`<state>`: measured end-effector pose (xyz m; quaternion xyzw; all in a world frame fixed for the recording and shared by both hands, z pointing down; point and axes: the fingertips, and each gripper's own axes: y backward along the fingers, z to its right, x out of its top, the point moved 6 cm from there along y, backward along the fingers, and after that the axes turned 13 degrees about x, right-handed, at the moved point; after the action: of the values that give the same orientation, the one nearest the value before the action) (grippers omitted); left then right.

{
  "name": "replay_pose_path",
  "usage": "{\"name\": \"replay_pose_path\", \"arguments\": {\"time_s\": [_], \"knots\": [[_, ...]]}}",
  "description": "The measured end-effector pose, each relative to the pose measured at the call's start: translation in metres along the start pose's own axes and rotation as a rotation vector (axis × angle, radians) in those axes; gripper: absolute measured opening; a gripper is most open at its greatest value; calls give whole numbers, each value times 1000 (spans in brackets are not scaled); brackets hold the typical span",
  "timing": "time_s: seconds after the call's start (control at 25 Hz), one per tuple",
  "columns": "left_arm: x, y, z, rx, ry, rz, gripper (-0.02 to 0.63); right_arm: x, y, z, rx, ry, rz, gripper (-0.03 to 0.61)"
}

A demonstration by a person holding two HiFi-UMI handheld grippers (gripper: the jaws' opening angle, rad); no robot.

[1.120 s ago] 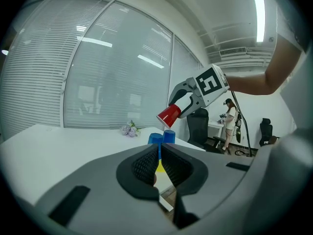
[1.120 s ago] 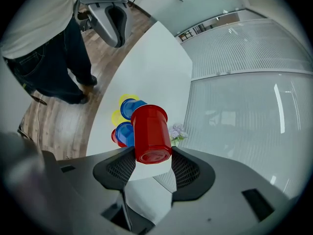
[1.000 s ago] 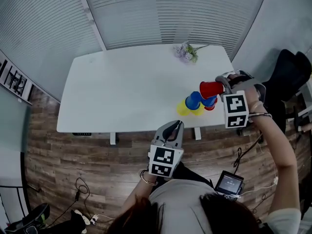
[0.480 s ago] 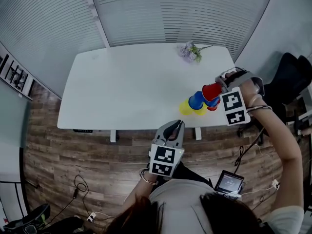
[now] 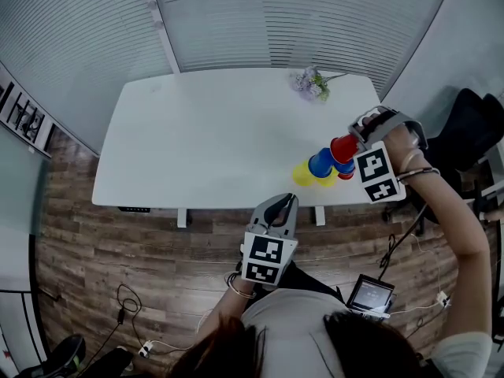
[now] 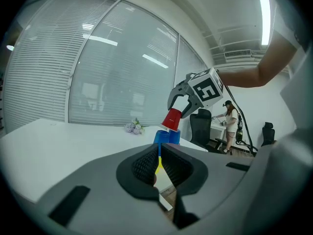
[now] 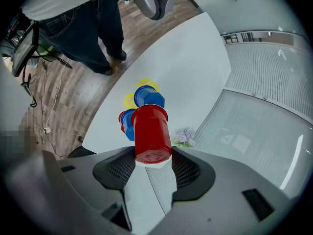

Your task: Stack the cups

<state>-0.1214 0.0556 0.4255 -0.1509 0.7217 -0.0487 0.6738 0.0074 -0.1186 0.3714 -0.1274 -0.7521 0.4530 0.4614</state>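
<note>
We clamp the red cup (image 7: 150, 129) by its base in our right gripper (image 7: 153, 163) — tilted, just over the blue cups (image 5: 320, 164) and yellow cups (image 5: 302, 175) near the table (image 5: 213, 140) edge. Our left gripper (image 6: 159, 164) hangs off the table — jaws together, empty.

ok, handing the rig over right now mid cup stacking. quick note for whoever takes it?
Left tongs: shut, empty, held off the near edge of the table.
Right tongs: gripping a red cup by its base end, mouth aimed at the group just below.
Cups: blue cups and yellow cups bunched at the table's near right edge, with the edge of a second red cup showing. I can't tell how they are stacked.
Done: red cup is lifted and over the group.
Left: set it on the blue cups, release, then probably stack the rest.
</note>
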Motion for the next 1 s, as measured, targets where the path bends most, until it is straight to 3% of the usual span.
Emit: {"name": "replay_pose_path", "arguments": {"time_s": [0.24, 1.0], "knots": [[2, -3, -5, 1, 6, 3, 32, 2, 0, 3, -17, 45, -34, 256], [0, -2, -14, 10, 27, 5, 32, 8, 4, 6, -27, 42, -2, 282]]}}
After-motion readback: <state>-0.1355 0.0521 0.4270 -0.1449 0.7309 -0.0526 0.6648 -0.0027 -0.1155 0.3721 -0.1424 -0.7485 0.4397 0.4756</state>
